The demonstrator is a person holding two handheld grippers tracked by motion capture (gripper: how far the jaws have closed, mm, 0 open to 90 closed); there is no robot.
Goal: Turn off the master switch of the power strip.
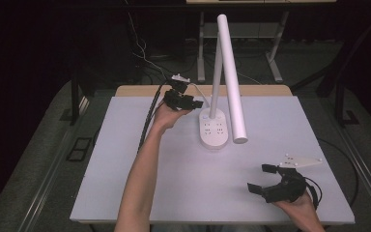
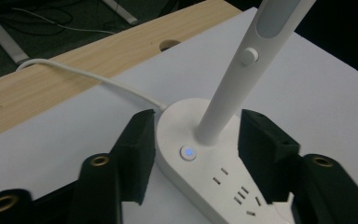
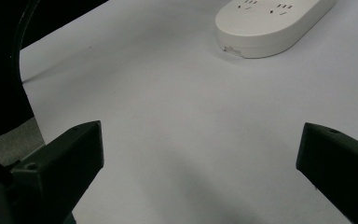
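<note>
Left gripper [image 1: 193, 100] is out at the far side of the counter [image 1: 125, 159], right up against the lamp base [image 1: 214, 131], the white oval block with sockets on top that sits mid-counter, a little toward the back edge. The jaws stand apart, one on each side of the base's narrow end, and nothing is pinched yet. This reads as the approach to a grip on the base, or to the lit button [image 2: 188, 152] just in front of the stem [image 2: 223, 100]. Which of the two, I can't say.

Next move, as I judge it: if it's a grip, the jaws need to come together squarely on the base's flanks, low, clear of the stem and the white cord [image 2: 98, 79] at the back. If it's the button, one jaw tip has to come down on that small disc without nudging the base.

Right gripper [image 1: 269, 180] waits near the front right of the counter, jaws wide, holding nothing, well apart from the lamp.

The left gripper view gives the glowing button, a round knob [image 2: 249, 56] on the stem and the cord's entry point. The high view instead gives the long white lamp head [image 1: 232, 77], angled down toward the front. The right gripper view catches the base's rounded front end [image 3: 270, 28] from low down.
</note>
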